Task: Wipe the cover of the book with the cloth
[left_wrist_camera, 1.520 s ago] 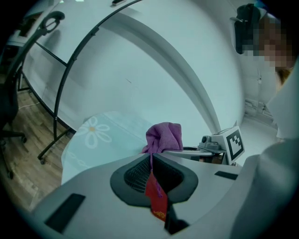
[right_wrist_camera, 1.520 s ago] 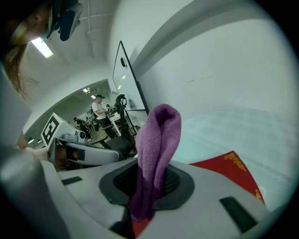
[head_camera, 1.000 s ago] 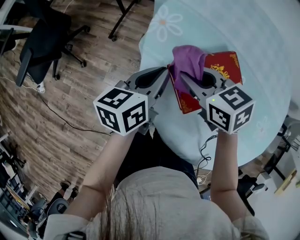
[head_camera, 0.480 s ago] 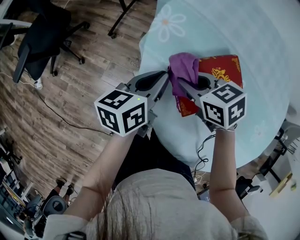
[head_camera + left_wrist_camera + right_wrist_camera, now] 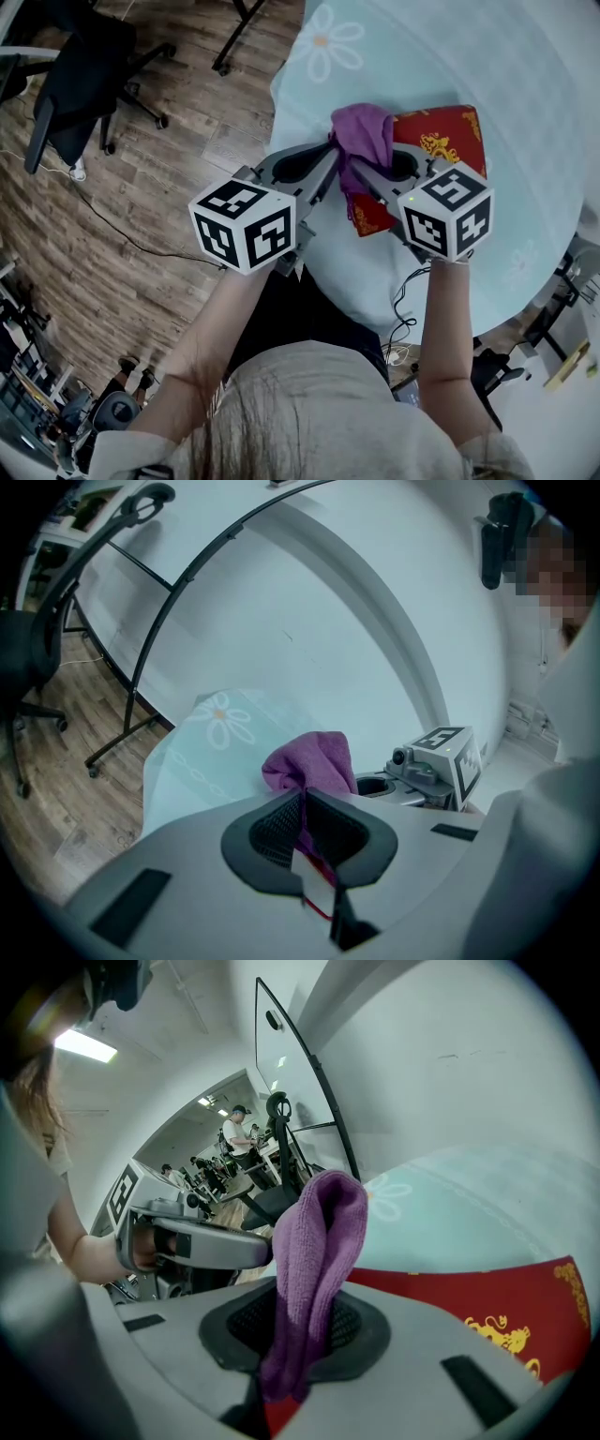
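A red book (image 5: 441, 141) with gold ornament lies near the edge of a table covered in a pale blue flowered cloth (image 5: 487, 56). My right gripper (image 5: 352, 169) is shut on a purple cloth (image 5: 364, 131), which bunches up over the book's left end. In the right gripper view the purple cloth (image 5: 323, 1232) rises from the jaws above the red book (image 5: 469, 1293). My left gripper (image 5: 332, 152) is shut at the book's left edge; a thin red strip shows between its jaws in the left gripper view, with the purple cloth (image 5: 309, 761) just beyond.
The table's edge (image 5: 281, 103) runs just left of the book, over a wooden floor. An office chair (image 5: 75, 75) stands at far left, a chair base (image 5: 234, 42) at the top, and a cable (image 5: 122, 234) lies on the floor. People stand far off (image 5: 234, 1133).
My right gripper and the purple cloth have shifted a little left along the book. The left gripper has stayed at the book's left edge.
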`<action>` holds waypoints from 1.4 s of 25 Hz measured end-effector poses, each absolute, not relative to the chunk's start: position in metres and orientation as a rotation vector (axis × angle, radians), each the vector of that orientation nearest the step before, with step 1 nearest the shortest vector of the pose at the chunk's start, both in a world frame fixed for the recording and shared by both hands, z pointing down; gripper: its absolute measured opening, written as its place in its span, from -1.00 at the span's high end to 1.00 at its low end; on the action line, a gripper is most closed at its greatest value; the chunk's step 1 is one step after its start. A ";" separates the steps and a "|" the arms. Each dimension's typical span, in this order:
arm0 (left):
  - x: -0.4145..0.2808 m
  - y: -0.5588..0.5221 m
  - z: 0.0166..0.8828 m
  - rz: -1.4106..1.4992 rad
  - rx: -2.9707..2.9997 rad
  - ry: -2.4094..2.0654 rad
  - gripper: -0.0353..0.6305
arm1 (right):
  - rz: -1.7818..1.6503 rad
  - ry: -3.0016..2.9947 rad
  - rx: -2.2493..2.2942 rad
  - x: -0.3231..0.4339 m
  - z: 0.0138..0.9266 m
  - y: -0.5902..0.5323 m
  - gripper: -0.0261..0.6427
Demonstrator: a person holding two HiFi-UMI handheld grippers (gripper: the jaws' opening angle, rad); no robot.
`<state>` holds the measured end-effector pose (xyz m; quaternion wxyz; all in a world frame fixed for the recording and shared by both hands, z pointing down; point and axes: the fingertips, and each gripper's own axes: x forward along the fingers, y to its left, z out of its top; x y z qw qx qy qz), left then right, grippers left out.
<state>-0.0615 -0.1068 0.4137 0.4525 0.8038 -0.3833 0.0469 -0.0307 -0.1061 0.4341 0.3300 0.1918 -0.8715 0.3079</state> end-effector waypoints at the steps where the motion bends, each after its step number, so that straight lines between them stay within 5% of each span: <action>1: -0.059 -0.107 0.414 0.121 1.986 -0.938 0.80 | 0.812 -2.282 0.499 -0.031 0.435 -0.106 0.69; 35: 0.019 -0.143 0.410 0.288 2.059 -0.887 0.80 | 0.851 -2.220 0.650 0.048 0.441 -0.142 0.69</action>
